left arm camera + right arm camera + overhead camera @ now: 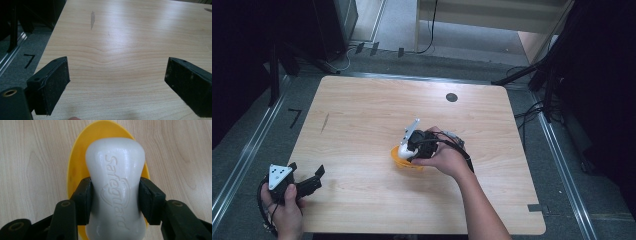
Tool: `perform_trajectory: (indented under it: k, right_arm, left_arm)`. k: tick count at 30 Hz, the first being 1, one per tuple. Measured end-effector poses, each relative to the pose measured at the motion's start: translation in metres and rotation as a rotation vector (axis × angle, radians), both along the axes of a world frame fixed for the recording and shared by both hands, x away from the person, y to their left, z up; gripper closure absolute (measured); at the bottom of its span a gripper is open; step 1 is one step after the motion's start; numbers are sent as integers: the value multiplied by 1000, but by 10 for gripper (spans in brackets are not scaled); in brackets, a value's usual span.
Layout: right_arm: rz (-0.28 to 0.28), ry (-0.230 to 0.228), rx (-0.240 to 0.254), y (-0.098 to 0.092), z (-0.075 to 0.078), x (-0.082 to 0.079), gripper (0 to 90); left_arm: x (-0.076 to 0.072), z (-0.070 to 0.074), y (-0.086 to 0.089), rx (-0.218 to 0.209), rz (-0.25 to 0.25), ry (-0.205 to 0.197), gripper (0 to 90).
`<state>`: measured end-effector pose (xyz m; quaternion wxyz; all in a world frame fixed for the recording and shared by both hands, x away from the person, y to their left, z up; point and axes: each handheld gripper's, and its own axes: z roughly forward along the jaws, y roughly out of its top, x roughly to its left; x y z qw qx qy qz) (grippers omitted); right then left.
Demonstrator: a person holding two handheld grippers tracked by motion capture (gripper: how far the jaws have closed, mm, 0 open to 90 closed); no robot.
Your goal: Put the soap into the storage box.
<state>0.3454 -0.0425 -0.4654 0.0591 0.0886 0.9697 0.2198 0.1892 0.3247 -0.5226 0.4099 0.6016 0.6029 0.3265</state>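
Smooth waxy white soap bar [115,185], glossy yellow plastic dish [75,170], matt pale wood-grain table [130,37].

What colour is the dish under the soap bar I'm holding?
Yellow. The dish shows best in the right gripper view, beneath the white soap bar held in the right tongs.

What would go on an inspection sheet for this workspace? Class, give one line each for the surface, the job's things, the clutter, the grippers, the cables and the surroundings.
Surface: pale wooden table, a dark streak near its left edge and a round dark spot near the far edge.
Job's things: white soap bar stamped Safeguard, above a yellow dish; contact cannot be told.
Clutter: nothing seen.
Grippers: right gripper shut on the soap's waist; left gripper open, nothing between its jaws, at the table's near left corner.
Cables: black cable trailing from the right gripper; more cables on the floor beyond.
Surroundings: grey floor, metal rails, dark stands.
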Motion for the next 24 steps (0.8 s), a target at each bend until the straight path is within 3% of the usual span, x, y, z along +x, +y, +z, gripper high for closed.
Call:
perform_trajectory:
  k: [24]
  right_arm:
    - [11,11,-29,2,-9,2,507]
  left_arm:
    - [0,0,0,3,0,3,65]
